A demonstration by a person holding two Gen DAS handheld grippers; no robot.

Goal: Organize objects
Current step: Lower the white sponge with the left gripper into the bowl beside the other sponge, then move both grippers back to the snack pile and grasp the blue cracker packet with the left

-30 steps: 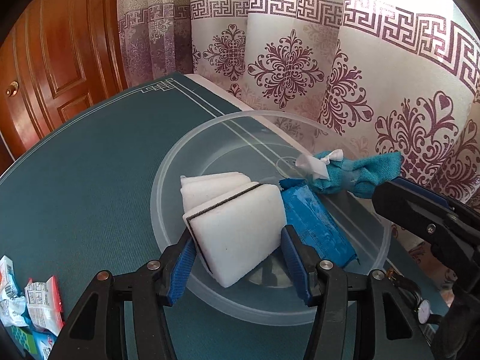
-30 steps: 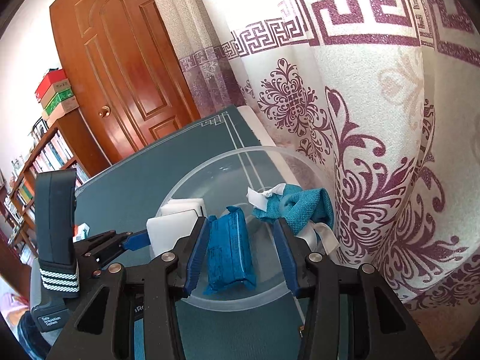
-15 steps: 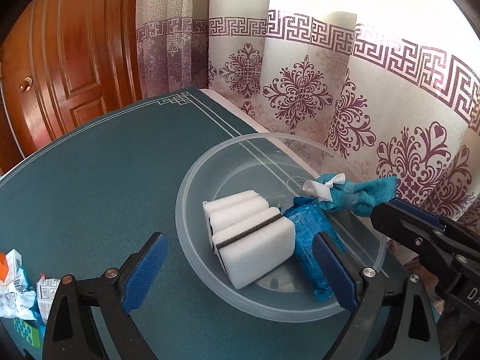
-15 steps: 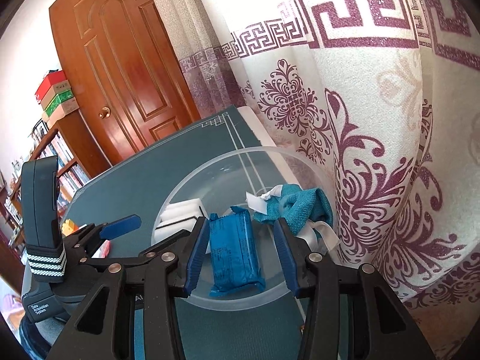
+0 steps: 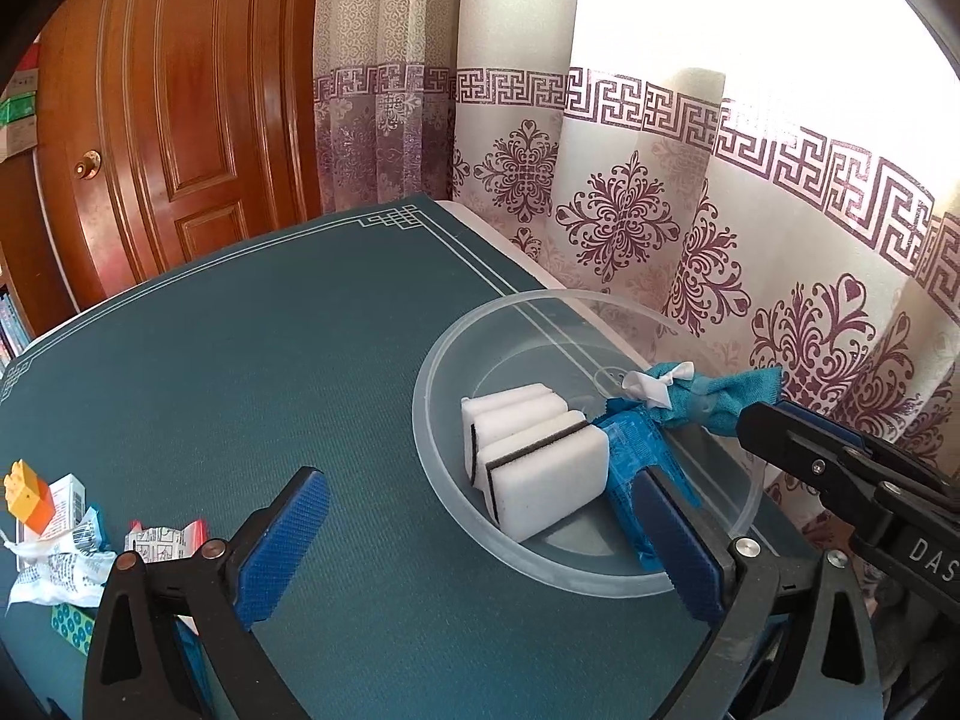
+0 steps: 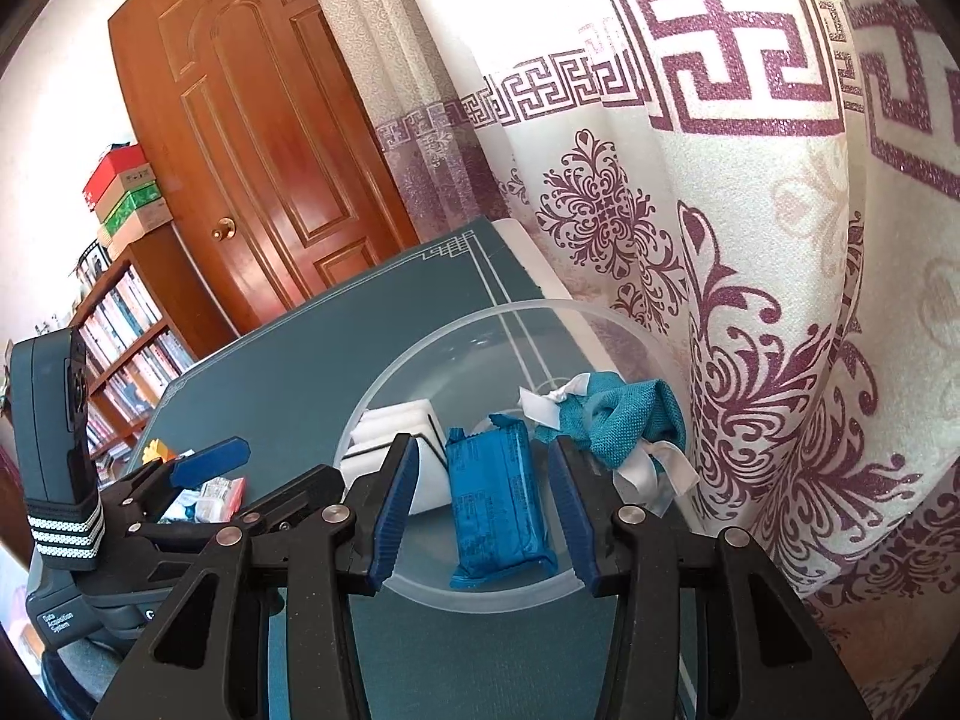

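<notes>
At the far left of the left wrist view, a yellow-and-orange toy block stands among crumpled snack wrappers on the dark green table mat. The left gripper hangs above the mat with its blue-padded fingers spread wide and nothing between them; its right pad overlaps the near rim of the clear plastic bowl. Inside the bowl lie two white sponges with dark bands, one leaning against the other, and just to their right, touching them, a blue sealed packet. Past the packet, a teal cloth tied with white ribbon rests against the bowl's far right rim. A patterned curtain hangs behind the bowl, and a wooden door stands at the back left.

In the right wrist view, a bookshelf shows at the left beside the door. The right gripper hovers over the near side of the bowl, its fingers moderately apart on either side of the blue packet without touching it. The sponges lie to the left of the packet, the teal cloth to its right, close to the curtain.
</notes>
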